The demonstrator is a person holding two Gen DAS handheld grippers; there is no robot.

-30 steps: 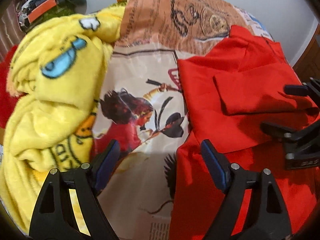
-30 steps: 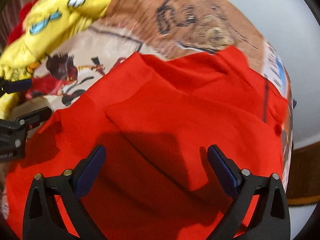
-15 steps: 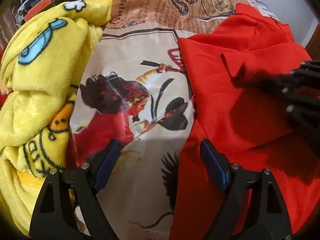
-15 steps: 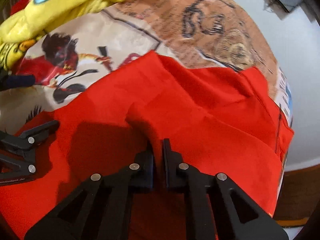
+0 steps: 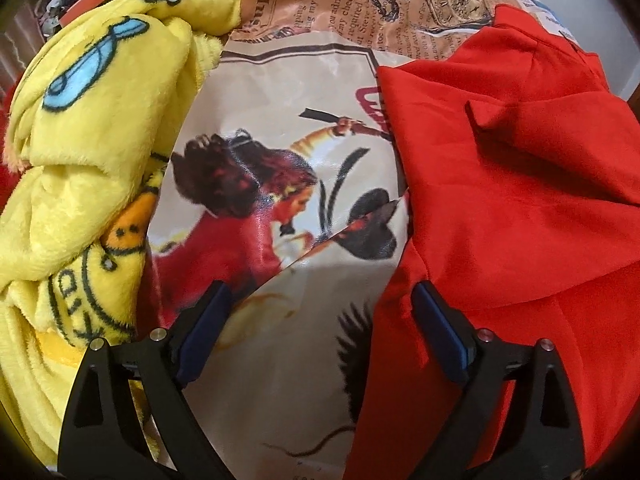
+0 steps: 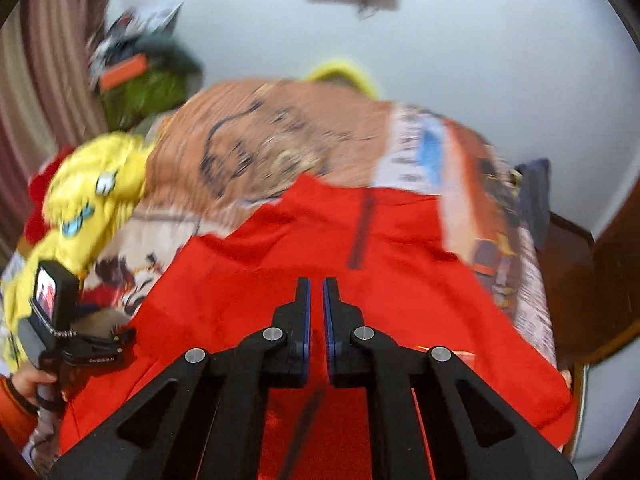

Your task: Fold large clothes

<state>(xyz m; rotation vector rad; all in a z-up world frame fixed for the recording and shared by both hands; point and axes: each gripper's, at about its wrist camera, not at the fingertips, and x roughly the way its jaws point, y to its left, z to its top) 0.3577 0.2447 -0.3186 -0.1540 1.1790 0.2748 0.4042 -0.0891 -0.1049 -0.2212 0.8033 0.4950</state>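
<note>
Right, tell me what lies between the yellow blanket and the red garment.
In the left wrist view, only the printed bedsheet shows between the yellow blanket and the red garment; nothing else rests on that stretch.

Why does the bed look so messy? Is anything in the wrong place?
The yellow fleece blanket is bunched in a rumpled heap at the left side of the printed bedspread, not folded. The red garment lies only half folded, with one flap doubled over on top. Nothing looks torn or spilled.
</note>
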